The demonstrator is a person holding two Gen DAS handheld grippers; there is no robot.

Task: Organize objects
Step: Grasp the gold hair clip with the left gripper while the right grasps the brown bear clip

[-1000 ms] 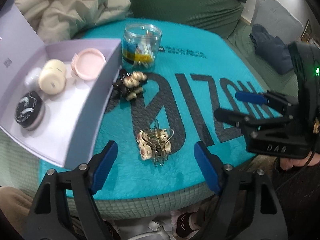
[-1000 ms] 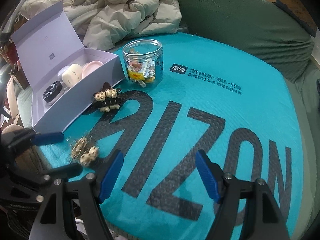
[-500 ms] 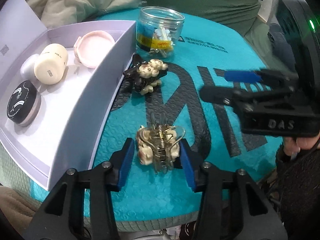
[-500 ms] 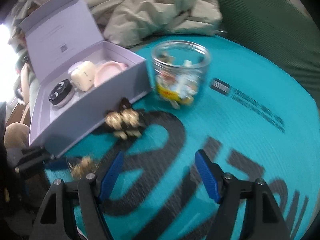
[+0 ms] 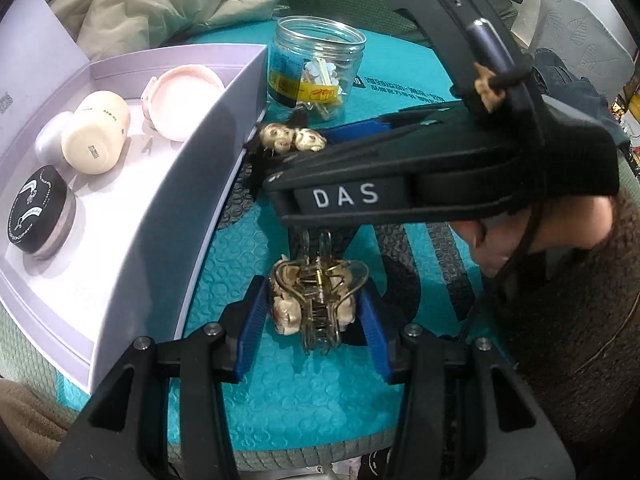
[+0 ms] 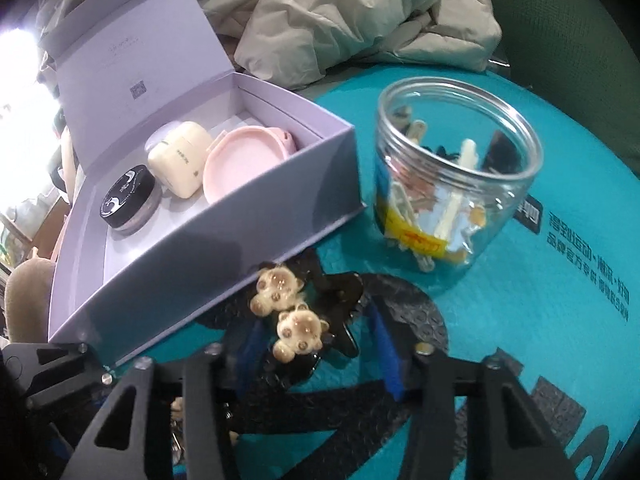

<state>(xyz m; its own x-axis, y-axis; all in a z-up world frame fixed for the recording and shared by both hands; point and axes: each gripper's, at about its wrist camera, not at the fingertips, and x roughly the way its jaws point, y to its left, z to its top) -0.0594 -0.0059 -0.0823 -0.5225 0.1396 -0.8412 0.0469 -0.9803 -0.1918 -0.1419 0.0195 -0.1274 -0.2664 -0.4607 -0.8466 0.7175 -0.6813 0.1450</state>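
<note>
Two hair claws are getting grabbed at once, one per gripper. Gold claw clip (image 5: 316,304) is lying on the teal mat (image 5: 304,396), at 6 o'clock from the clear jar (image 5: 316,68), just off the lavender box (image 5: 192,200) front wall. Left gripper (image 5: 316,320) is sitting around it, blue fingers (image 5: 252,320) narrowed in and pressing on both sides of the clip. Black bear claw clip (image 6: 304,316) is lying on the mat right against the box's front wall, at 7 o'clock from the jar in the right wrist view. Right gripper (image 6: 316,344) is straddling it; its jaws have just been closing, with the clip between them. Fingers look nearly on the black body, but contact on the far side is hard to tell.

Step in hand: grasping both clips, lift not started. Box is already holding a black-lid jar (image 5: 36,204), cream bottle (image 5: 96,136) and pink compact (image 5: 184,100); the clear jar is holding small clips.

Next move, judging: confirming the right grip, then lifting both straight up, clearing the box wall, and carrying to the jar or box. Right gripper is crossing over the left one, so lifts need staggering to avoid a bump.
</note>
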